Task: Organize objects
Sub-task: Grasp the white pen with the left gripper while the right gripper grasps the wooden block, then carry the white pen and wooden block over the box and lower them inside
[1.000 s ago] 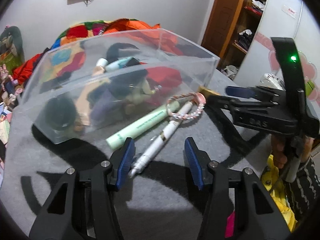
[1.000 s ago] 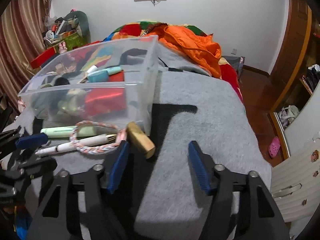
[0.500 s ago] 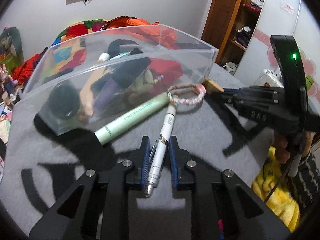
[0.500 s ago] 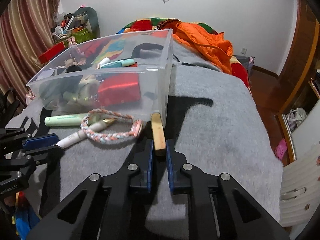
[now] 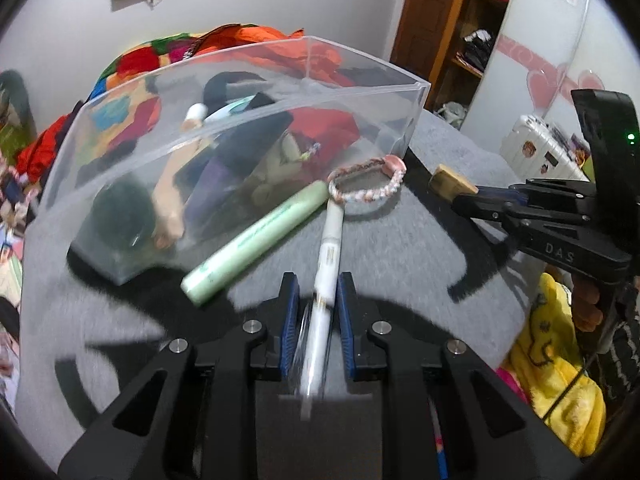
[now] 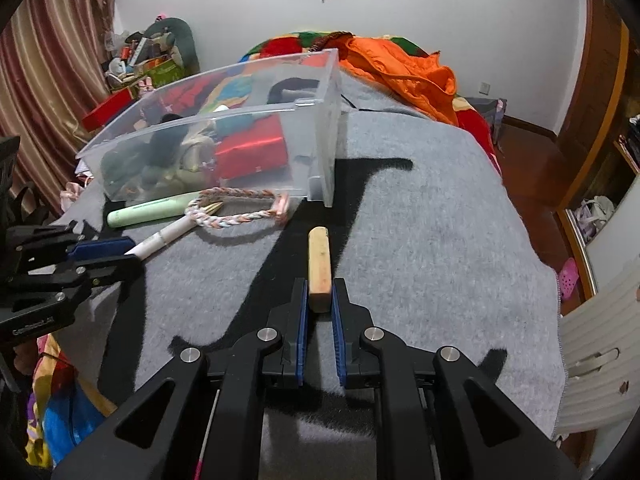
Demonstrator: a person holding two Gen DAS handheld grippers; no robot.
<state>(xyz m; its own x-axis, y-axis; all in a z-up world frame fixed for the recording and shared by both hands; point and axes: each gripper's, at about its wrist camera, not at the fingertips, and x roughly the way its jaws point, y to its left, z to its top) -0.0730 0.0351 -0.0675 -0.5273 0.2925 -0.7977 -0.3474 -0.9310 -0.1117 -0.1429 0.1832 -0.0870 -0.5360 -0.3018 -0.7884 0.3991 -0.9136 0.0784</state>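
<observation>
Left tongs (image 5: 318,300) pinch pen (image 5: 330,256); right tongs (image 6: 319,300) pinch wooden block (image 6: 319,268)

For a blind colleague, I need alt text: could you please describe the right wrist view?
The right gripper is shut on a small wooden block above a grey blanket. To its left, the left gripper holds a white pen beside a braided bracelet and a green tube, before a clear bin.
</observation>
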